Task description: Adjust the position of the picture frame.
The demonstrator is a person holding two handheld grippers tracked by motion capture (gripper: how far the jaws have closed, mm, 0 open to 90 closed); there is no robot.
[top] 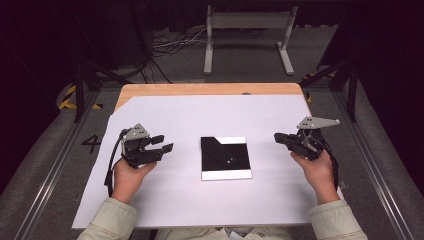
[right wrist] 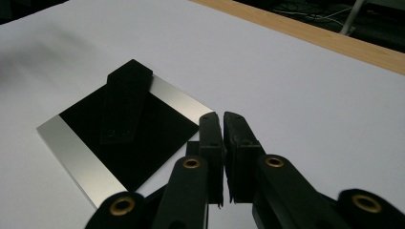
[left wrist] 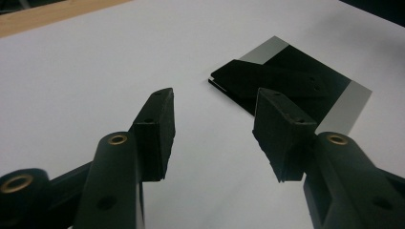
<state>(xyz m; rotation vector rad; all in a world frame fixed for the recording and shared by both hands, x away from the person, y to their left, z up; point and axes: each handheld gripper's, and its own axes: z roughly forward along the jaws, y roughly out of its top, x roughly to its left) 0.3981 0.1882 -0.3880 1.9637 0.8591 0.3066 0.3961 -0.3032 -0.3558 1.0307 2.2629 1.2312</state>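
A big wooden table (top: 210, 89) has a wide white sheet (top: 200, 200) spread over most of it. In the middle of the sheet lies a flat square plate (top: 226, 158) (black in the middle, with silver strips along two edges). A thin black strap (right wrist: 123, 102) lies flat on top of the plate, slanting across its black part.

The left gripper (top: 161, 145) is on the left side of the sheet, held in the person's left hand (top: 127, 175). Its jaws stand wide apart with nothing between them, and they point toward the plate, which is near but not touching.

The right gripper (top: 281, 138) is on the right side, held in the right hand (top: 316, 167). Its jaws are pressed almost together and hold nothing. It also points toward the plate, a little way off from it.
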